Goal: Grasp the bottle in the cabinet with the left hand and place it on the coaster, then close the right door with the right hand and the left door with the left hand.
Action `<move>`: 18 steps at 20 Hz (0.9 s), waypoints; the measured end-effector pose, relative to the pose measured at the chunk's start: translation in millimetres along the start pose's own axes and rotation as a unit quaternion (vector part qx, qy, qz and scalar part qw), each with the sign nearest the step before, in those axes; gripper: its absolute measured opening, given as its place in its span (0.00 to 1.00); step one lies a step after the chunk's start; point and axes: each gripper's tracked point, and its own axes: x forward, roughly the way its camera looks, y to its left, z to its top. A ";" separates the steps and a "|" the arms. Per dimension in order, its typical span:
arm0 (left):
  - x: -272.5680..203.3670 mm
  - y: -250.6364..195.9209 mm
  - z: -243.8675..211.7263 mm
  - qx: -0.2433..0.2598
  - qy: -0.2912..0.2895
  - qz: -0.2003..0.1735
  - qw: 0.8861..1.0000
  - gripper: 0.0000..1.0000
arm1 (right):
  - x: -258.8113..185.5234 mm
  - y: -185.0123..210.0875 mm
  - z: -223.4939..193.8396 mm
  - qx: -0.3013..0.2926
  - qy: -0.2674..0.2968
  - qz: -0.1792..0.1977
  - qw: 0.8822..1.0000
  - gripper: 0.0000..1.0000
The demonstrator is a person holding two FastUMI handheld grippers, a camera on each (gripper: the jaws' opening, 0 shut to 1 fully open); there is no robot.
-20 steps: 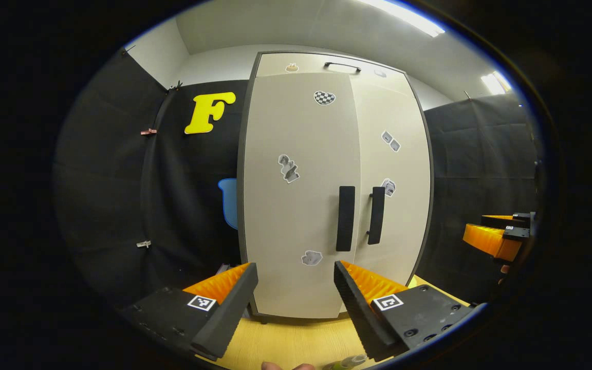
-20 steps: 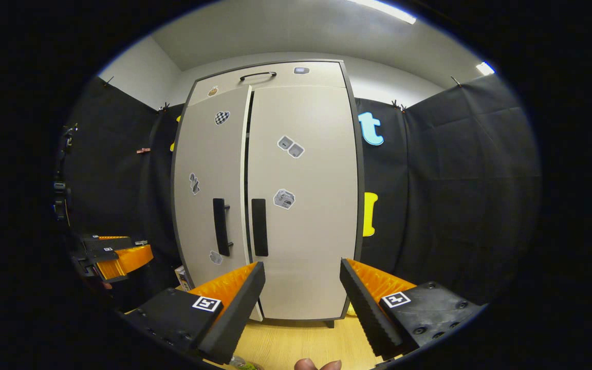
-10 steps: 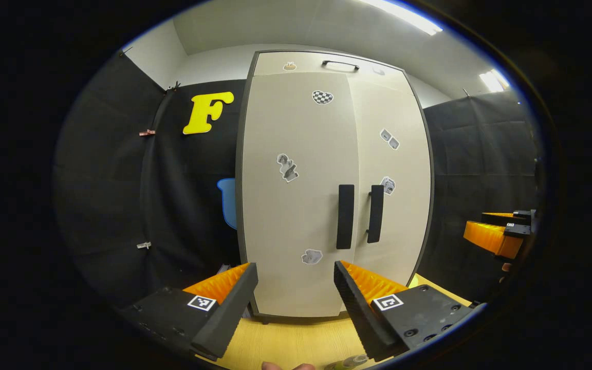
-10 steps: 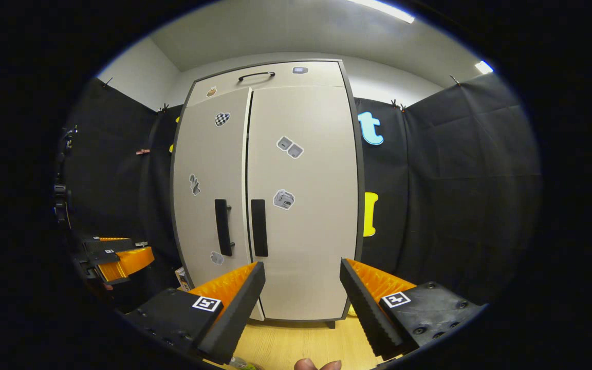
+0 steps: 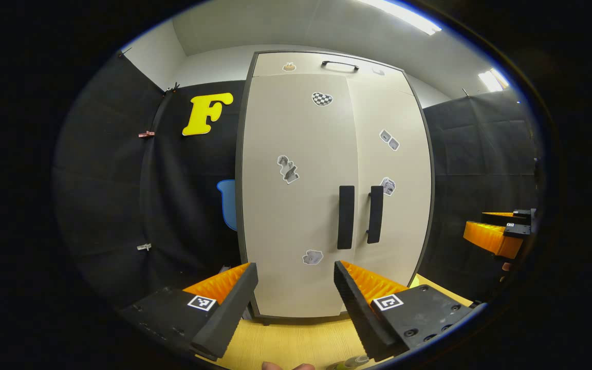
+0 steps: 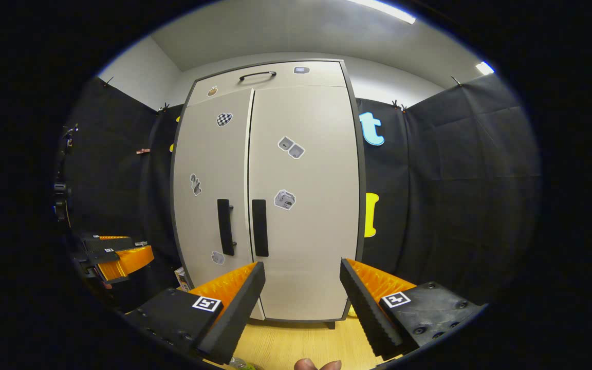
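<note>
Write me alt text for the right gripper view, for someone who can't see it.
A tall beige cabinet stands with both doors closed, on a light wooden table against black cloth walls. The right claw is open and empty in the foreground, pointing at it. The left claw shows at the left edge, back from the doors.

Both grippers (image 5: 296, 288) (image 6: 302, 288) have orange ribbed fingers faced with black toothed pads. Black screwed mounts carry square black-and-white markers.

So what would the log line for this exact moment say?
cabinet: both doors shut | left hand-held gripper: open, empty, facing left door | right hand-held gripper: open, empty, facing right door
</note>
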 end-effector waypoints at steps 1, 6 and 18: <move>-0.5 -0.2 -1.2 0.000 0.000 0.000 1.000 0.95 | 0.7 0.2 -0.1 -0.001 0.000 0.000 1.000 0.97; -0.4 0.7 -0.8 -0.001 0.001 -0.002 1.000 0.95 | 0.0 2.8 -0.9 -0.005 0.000 0.002 1.000 0.97; 2.4 4.1 -1.2 -0.004 0.001 0.002 1.000 0.95 | 5.9 2.6 -2.5 -0.002 0.000 0.003 1.000 0.97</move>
